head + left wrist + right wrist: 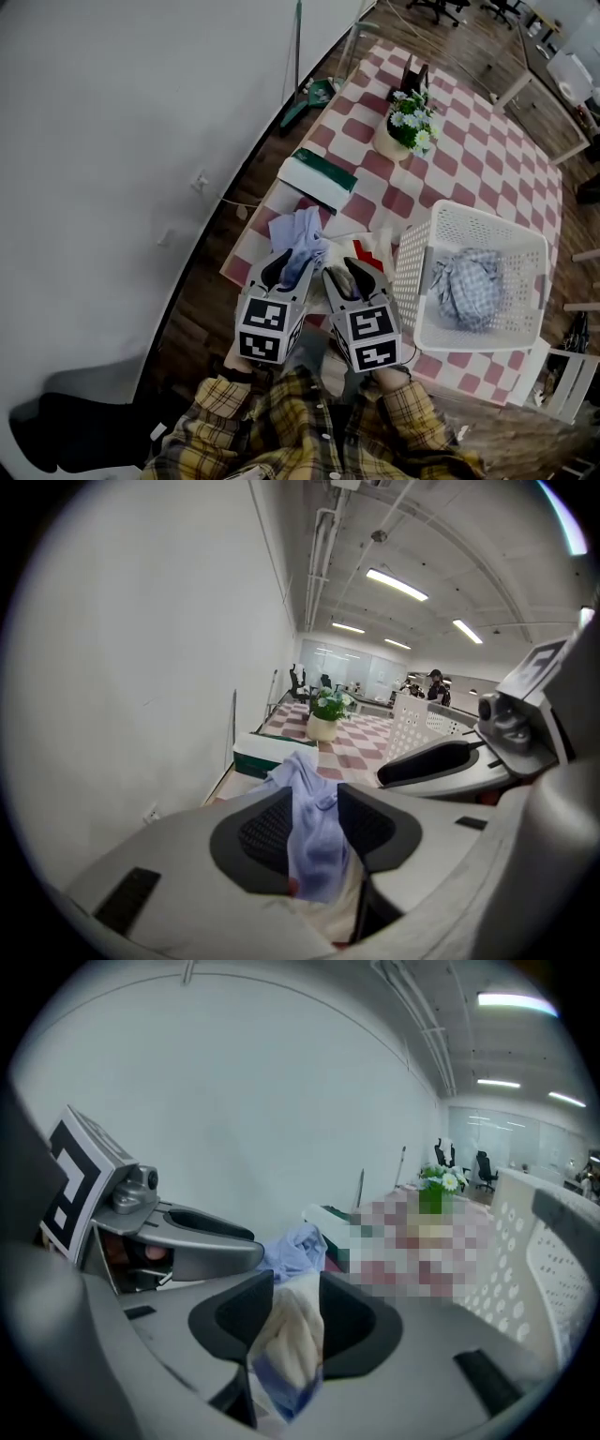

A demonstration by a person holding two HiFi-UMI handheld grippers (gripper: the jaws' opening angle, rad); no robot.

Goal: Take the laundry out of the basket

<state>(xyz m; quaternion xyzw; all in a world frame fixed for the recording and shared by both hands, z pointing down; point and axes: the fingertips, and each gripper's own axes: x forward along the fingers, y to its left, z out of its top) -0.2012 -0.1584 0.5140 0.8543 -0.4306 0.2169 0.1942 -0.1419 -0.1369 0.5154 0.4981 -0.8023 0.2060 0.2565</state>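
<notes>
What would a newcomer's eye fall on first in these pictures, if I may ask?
First, the two tools at the near edge of the table: the left tool has a pale blue cloth between its parted jaws, the right tool a cream cloth. Right of them stands a white basket with a blue checked garment inside.

Your head camera looks steeply down from above the table (487, 159), with the left gripper (289, 267) and right gripper (349, 274) close below it, near the frame's bottom. Each gripper camera sits just behind its own jaws, very near them, and faces along them out over the table's length. All three views share the flowers (411, 120) and the basket (408, 272). Each gripper view also catches the other gripper at its side.
</notes>
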